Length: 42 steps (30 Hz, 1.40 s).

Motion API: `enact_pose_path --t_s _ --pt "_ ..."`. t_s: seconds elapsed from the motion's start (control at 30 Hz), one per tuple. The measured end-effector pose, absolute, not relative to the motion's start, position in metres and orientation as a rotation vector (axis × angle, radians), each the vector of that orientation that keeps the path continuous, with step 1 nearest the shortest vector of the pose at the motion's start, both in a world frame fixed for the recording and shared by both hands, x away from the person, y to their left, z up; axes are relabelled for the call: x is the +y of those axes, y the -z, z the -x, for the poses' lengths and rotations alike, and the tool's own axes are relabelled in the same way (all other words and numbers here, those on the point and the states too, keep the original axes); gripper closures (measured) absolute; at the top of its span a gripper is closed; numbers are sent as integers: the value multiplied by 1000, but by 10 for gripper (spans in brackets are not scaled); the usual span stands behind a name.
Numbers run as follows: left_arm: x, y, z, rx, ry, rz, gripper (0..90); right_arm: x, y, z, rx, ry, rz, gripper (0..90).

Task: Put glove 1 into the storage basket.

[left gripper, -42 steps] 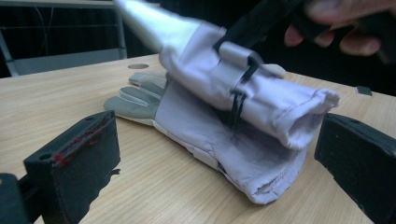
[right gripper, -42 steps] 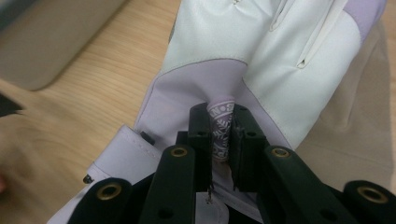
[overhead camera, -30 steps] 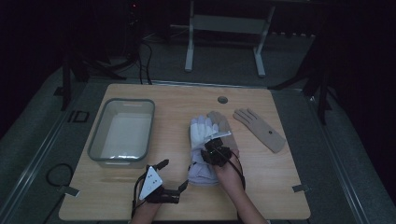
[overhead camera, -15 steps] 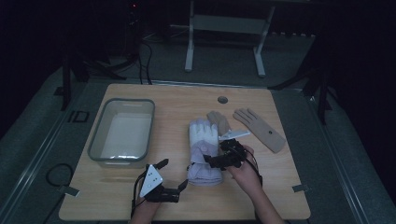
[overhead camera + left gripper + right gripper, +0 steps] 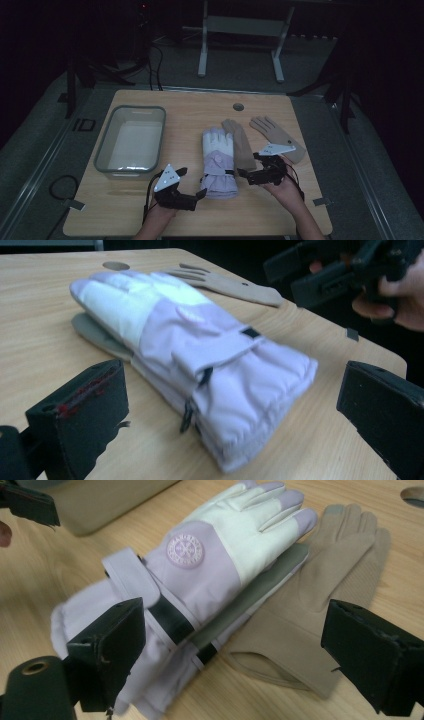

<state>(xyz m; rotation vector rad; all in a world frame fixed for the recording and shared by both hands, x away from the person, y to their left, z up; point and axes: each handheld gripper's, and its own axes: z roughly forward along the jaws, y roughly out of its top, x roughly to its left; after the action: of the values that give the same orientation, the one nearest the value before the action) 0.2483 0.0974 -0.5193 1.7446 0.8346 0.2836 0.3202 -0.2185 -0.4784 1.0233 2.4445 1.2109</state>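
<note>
Between the 2 grippers lies the lilac ski glove pair (image 5: pixel 218 162), stacked, untouched. The right gripper (image 5: pixel 248 174) has just spread its jaws, empty; the left gripper (image 5: pixel 192 185) gapes too. Best approach: pinch both cuffs together.

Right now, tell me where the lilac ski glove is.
In the high view the lilac ski glove lies mid-table, right of the clear bin, overlapping the edge of a tan glove on its right.
</note>
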Motion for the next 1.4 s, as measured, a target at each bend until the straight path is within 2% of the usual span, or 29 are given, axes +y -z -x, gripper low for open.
enact_pose_path --t_s 0.07,0.2,0.23,0.27,0.3,0.53,0.6,0.67,0.77,0.97,1.07,1.2,1.33,1.4 --pt "92 512 -255 849 -280 -1769 1 -216 478 -321 2448 -1245 -1045 126" --pt "79 504 -268 891 -277 -1811 115 -208 477 -328 2406 -1254 -1111 364" --pt "79 504 -268 891 -277 -1811 143 -208 477 -328 2406 -1254 -1111 364" --pt "75 506 -271 919 -270 -1839 143 -206 477 -331 2397 -1270 -1157 481" --pt "71 511 -275 964 -256 -1871 171 -201 481 -336 2406 -1264 -1206 545" --pt "65 534 -279 1086 -175 -1925 226 -192 508 -346 2472 -1230 -1331 515" --pt "65 542 -279 1118 -134 -1937 247 -191 517 -349 2477 -1201 -1382 515" --pt "67 552 -282 1150 -39 -1933 254 -189 524 -351 2502 -1178 -1414 511" --pt "69 556 -283 1150 3 -1936 304 -189 538 -358 2567 -1170 -1516 489" --pt "74 561 -285 1128 68 -1955 328 -184 547 -367 2665 -1208 -1554 512" --pt "74 562 -285 1111 87 -1963 365 -184 551 -369 2683 -1262 -1589 574" --pt "74 563 -285 1116 122 -1951 481 -181 548 -363 2670 -1266 -1521 741" --pt "74 559 -284 1124 138 -1952 649 -170 540 -348 2605 -1161 -1366 781" --pt "75 558 -283 1126 149 -1945 697 -167 537 -344 2584 -1144 -1329 788"
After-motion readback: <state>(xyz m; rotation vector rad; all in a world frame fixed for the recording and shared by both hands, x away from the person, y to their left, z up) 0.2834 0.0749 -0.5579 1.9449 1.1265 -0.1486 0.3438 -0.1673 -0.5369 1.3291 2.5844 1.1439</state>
